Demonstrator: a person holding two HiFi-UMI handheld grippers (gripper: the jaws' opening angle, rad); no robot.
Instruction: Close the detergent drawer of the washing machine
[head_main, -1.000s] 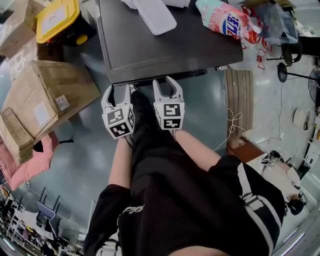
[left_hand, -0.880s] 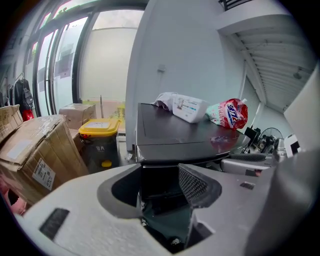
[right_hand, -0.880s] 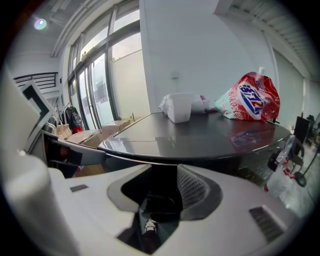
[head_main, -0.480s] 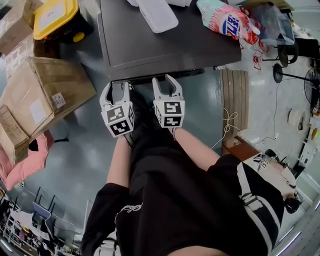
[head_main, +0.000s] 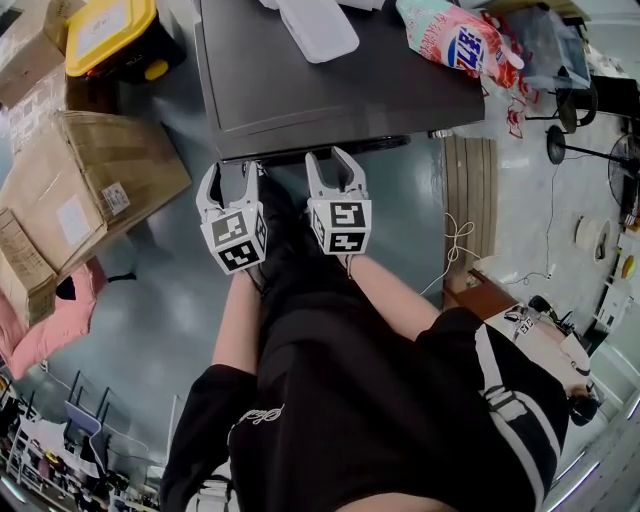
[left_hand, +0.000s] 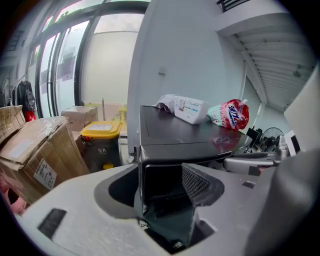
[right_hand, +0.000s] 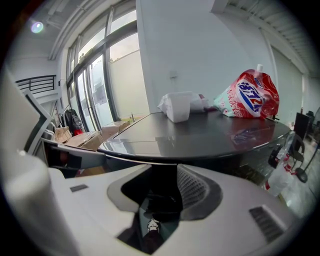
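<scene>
Opening just now, the left gripper's jaws stand wide, pressing nothing; the drawer shows between them, under the washer's top edge. The right gripper, beside it, is parted and empty.

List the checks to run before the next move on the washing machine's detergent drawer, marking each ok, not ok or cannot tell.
1. Left gripper free: ok; jaws apart, just been opening, the dark grey washing machine's front corner between them, unpressed.
2. Right gripper free: ok; jaws apart, nothing gripped.
3. Detergent drawer out or flush: cannot tell.
4. Red-and-white detergent pouch and white plastic pack clear of the front edge: ok.
5. Brown cardboard box clear of left gripper: ok.
</scene>
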